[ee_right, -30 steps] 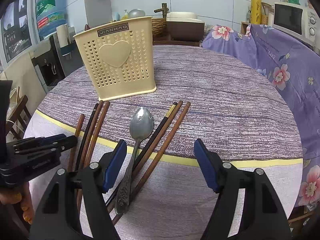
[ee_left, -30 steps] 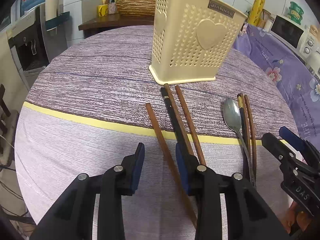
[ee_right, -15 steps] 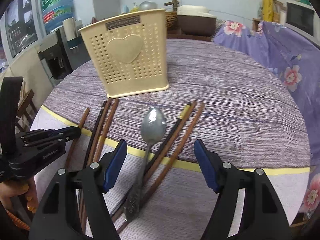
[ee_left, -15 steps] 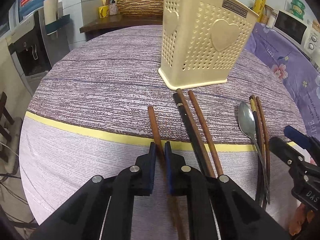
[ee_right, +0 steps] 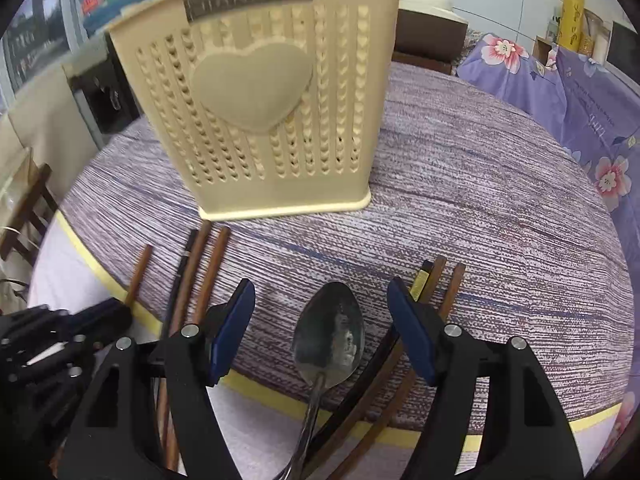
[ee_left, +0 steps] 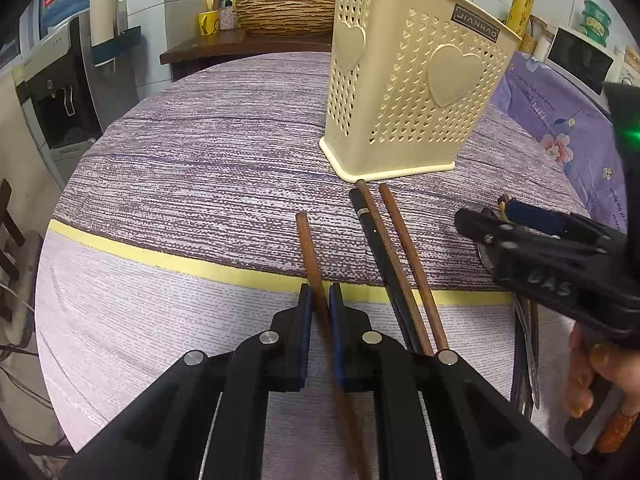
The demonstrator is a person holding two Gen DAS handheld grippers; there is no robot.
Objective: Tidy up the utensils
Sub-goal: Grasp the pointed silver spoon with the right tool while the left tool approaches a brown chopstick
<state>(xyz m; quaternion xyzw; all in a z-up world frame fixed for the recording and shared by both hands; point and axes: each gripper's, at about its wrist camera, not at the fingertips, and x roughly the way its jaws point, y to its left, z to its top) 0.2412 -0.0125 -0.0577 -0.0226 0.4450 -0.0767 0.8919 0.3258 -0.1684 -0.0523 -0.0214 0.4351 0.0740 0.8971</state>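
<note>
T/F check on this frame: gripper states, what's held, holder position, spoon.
1. The left gripper is shut on the lone brown chopstick. True.
2. The right gripper is clamped on the spoon. False: its jaws stand wide open on either side of the spoon's bowl.
3. The cream utensil holder stands upright on the table. True.
4. The spoon is already in the holder. False: it lies on the table.
</note>
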